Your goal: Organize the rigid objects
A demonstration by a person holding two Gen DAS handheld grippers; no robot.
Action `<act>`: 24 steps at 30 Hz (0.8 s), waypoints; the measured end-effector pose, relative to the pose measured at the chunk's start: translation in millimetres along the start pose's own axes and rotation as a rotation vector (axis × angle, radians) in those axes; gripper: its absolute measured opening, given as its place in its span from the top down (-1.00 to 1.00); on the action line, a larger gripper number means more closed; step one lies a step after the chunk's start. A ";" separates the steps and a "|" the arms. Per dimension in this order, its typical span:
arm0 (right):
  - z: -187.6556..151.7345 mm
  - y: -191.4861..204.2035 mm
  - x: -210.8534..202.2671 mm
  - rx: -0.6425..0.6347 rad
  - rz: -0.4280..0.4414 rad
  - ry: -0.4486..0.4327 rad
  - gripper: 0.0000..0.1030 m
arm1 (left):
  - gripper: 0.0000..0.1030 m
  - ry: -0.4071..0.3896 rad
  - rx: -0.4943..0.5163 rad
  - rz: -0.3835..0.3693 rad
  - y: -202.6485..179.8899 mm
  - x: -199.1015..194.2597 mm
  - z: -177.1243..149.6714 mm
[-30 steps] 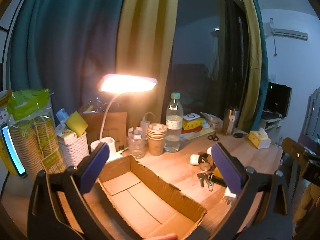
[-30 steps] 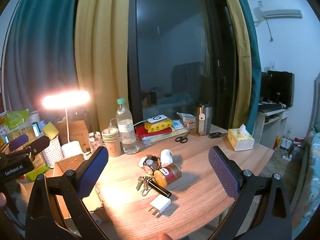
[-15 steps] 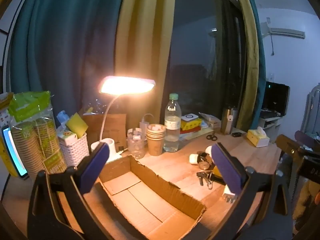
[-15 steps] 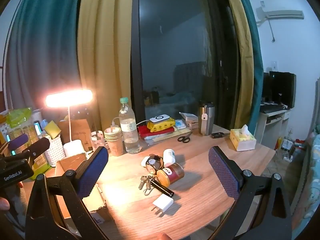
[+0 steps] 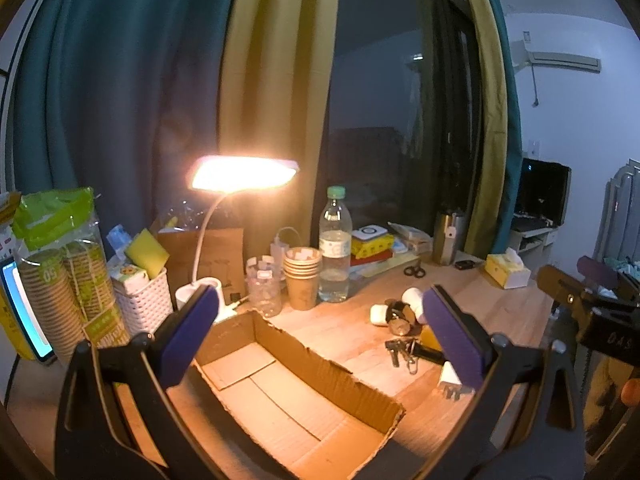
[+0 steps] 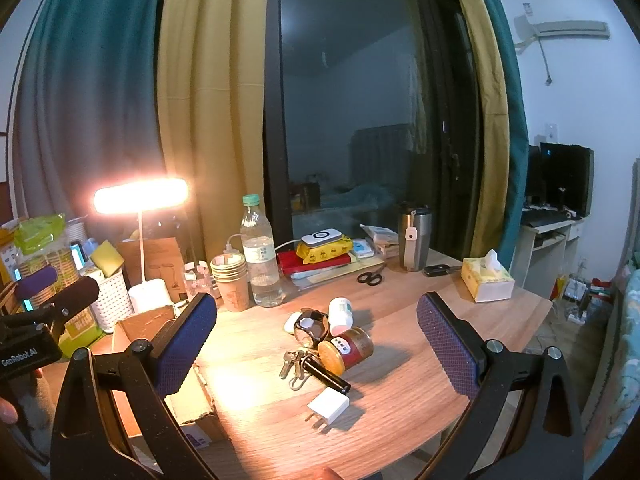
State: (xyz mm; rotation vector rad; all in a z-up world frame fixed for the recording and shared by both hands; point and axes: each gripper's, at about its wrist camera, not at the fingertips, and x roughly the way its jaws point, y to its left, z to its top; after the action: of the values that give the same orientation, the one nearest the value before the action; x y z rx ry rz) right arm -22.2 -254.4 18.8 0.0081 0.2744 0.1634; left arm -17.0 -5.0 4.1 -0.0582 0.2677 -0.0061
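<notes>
Your left gripper (image 5: 320,332) and right gripper (image 6: 316,336): jaws spread, empty. Flashlight (image 6: 325,374) lies flat mid-surface beside keys (image 6: 291,362), long axis diagonal, pointing toward plug (image 6: 329,403). Box (image 5: 296,392) left.

Window: a big dark glass pane (image 6: 360,120) fills the back wall, reflecting the room faintly.
Curtains: a teal curtain (image 5: 120,100) hangs at the left, a mustard curtain (image 6: 212,100) beside the glass.
Light: a desk lamp (image 5: 244,173) glows warm orange over the wooden tabletop (image 6: 400,392).
Wall: the white wall (image 6: 580,92) at the right carries an air conditioner (image 6: 572,29).
Furniture: a side desk (image 6: 548,236) holds a dark monitor (image 6: 564,178).
</notes>
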 end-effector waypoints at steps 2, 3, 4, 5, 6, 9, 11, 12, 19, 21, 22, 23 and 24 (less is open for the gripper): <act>-0.4 0.0 0.0 -0.002 0.000 0.000 -0.98 | -0.99 0.000 0.002 -0.002 -0.8 -0.3 -0.4; -0.4 -0.1 0.1 -0.001 0.001 0.000 -0.98 | -0.99 -0.001 0.002 -0.002 -1.5 -0.4 -0.9; -0.6 -0.2 0.1 0.000 0.001 0.000 -0.98 | -0.99 -0.001 0.000 -0.002 -1.6 -0.4 -0.8; -0.7 0.1 0.2 -0.001 0.001 -0.001 -0.98 | -0.99 -0.001 -0.002 -0.003 -1.7 0.0 -0.7; -0.5 0.8 0.8 -0.001 0.003 0.002 -0.98 | -0.99 0.000 0.000 -0.002 -3.0 -0.6 -1.2; -2.5 -0.9 0.8 0.000 0.007 0.007 -0.98 | -0.99 0.000 0.001 -0.001 -2.8 -0.9 -1.3; -3.6 -2.9 1.0 0.002 0.010 0.008 -0.98 | -0.99 -0.004 0.003 0.003 -2.3 -1.0 -0.8; -3.4 -3.3 0.0 0.001 0.012 0.007 -0.98 | -0.99 -0.006 0.002 0.005 -2.3 -1.3 -1.0; -4.7 -3.7 0.3 0.005 0.011 0.006 -0.98 | -0.99 -0.004 -0.002 0.008 -1.7 -1.4 -2.2; -4.2 -3.6 0.0 0.004 0.011 0.006 -0.98 | -0.99 -0.003 -0.002 0.007 -2.5 -1.5 -2.4; -4.0 -3.7 -0.1 0.003 0.011 0.006 -0.98 | -0.99 -0.003 -0.002 0.008 -3.2 -2.1 -2.8; -4.2 -3.9 0.2 0.006 0.010 0.006 -0.98 | -0.99 -0.004 -0.002 0.008 -3.2 -2.1 -2.8; -4.1 -3.8 0.2 0.006 0.010 0.007 -0.98 | -0.99 -0.003 -0.003 0.008 -3.2 -2.1 -2.8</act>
State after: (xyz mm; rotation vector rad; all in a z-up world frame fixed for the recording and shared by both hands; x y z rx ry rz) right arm -22.5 -258.2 14.7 0.0152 0.2816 0.1728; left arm -19.8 -8.3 2.1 -0.0598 0.2645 0.0023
